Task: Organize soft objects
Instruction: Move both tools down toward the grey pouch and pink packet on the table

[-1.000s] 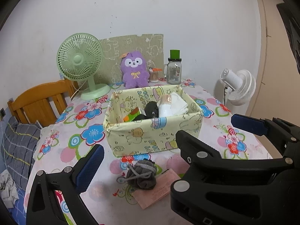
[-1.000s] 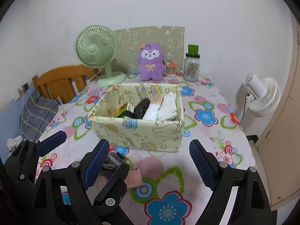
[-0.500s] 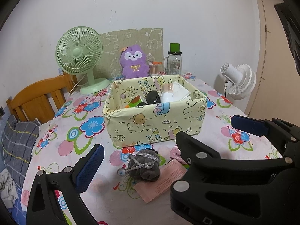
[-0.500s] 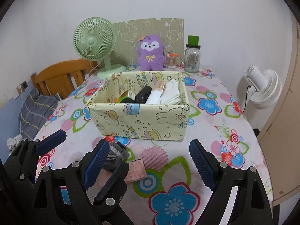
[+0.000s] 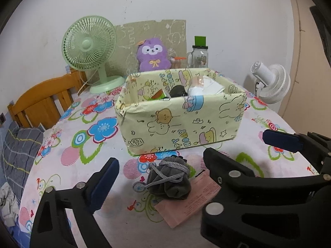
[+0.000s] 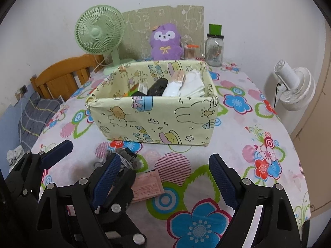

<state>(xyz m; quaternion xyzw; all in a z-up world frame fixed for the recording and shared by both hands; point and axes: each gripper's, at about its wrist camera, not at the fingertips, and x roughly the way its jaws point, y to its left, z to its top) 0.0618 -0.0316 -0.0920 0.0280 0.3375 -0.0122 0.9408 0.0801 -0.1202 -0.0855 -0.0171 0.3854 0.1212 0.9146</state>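
A grey drawstring pouch [image 5: 167, 181] lies on the flowered tablecloth, just in front of a pale yellow fabric box [image 5: 178, 128] that holds white cloth, a black item and a colourful one. My left gripper [image 5: 161, 159] hovers low over the pouch. Its jaws are closing, the pouch lies between them, and the pads stand apart from it. In the right wrist view the pouch [image 6: 128, 157] shows behind my left finger. My right gripper [image 6: 165, 157] is open over bare tablecloth to the right of the pouch, in front of the box [image 6: 153, 119], with nothing between its fingers.
A pink paper packet [image 5: 192, 202] lies partly under the pouch. At the back stand a green fan [image 5: 89, 43], a purple plush toy [image 5: 153, 55] and a glass jar [image 5: 199, 55]. A white fan [image 5: 271, 84] is off the table's right edge, a wooden chair [image 5: 41, 101] on the left.
Both grippers have sunk toward the table and come closer to the pouch and box. The left gripper's fingers have drawn slightly together. The pouch and box have not moved.
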